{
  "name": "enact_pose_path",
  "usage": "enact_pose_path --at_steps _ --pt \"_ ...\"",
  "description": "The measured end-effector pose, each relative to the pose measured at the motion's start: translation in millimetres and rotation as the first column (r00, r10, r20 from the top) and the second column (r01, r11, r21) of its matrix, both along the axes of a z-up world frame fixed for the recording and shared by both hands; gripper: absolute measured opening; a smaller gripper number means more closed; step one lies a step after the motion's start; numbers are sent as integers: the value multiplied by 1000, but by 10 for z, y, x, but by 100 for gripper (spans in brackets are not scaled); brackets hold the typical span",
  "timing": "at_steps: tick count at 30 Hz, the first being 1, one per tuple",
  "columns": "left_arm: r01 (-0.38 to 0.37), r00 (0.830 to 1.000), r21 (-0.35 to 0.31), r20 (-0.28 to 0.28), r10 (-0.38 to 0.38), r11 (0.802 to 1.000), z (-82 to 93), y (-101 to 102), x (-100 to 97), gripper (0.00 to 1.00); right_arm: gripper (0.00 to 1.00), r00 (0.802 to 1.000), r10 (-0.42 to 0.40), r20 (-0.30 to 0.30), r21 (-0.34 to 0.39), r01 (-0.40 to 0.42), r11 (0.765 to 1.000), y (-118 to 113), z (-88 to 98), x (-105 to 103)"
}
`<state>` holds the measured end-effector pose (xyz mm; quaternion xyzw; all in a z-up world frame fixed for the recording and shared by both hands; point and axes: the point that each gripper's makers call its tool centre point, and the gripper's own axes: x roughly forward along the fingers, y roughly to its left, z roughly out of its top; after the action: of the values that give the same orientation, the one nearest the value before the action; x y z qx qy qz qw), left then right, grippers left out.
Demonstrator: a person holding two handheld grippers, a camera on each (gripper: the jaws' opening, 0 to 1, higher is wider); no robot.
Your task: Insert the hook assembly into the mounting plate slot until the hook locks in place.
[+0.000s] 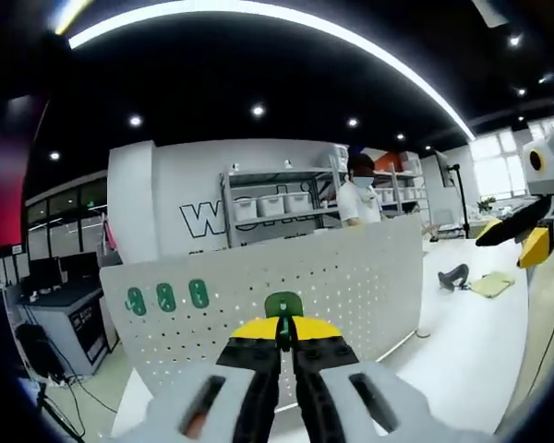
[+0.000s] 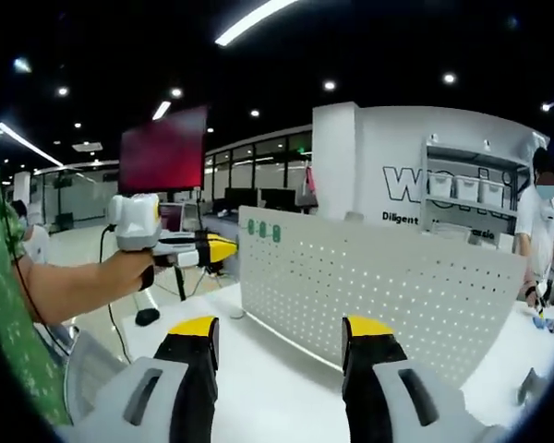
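Your left gripper [image 1: 283, 343] pinches a small green plastic hook [image 1: 283, 305] in nearly closed yellow-tipped jaws, right before the white perforated mounting plate [image 1: 351, 277].

Your right gripper [image 2: 282, 343] stands wide open and holds nothing above the white tabletop [image 2: 277, 388]; three green hooks [image 1: 166, 297] sit in the plate's upper corner, and a person in white [image 1: 358, 198] stands behind the plate.

Pegboard [image 1: 286, 286] standing upright on the surface [image 1: 471, 341], three hooks [image 1: 166, 297] mounted on the pegboard near its top corner, shelving [image 1: 277, 203] behind the pegboard, a person [image 1: 358, 196] behind the pegboard beside the shelving, small items [image 1: 475, 280] on the surface past the pegboard's end
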<state>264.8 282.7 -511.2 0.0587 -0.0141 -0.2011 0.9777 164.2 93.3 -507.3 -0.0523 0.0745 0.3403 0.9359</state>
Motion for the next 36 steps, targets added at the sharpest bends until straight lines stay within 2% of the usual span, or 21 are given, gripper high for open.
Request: enact_pose_path --at_steps 6,9,15,18,20,30,36 --pt "-25 1000 -35 4 25 999 73 14 163 4 55 1000 -28 -1 25 28 999 -117 -2 52" --pt "-34 999 -41 13 34 999 87 -9 267 4 55 999 -36 -16 23 37 999 -169 -95 59" --pt "-61 998 -60 26 63 996 108 -29 509 4 54 999 -14 -37 20 14 1000 -269 -208 31" --pt "-78 997 -65 21 79 995 100 -28 615 4 54 998 19 -53 77 -15 997 -302 -187 30" --pt "-90 996 -69 19 91 994 102 -11 682 4 54 997 49 -58 90 -44 995 -322 -178 30" --pt "-143 989 -85 19 146 986 137 82 996 4 55 997 66 -42 63 -63 996 -486 -191 122" --pt "-159 987 -78 8 160 984 74 73 1198 4 56 993 106 -51 57 -103 993 -522 -208 193"
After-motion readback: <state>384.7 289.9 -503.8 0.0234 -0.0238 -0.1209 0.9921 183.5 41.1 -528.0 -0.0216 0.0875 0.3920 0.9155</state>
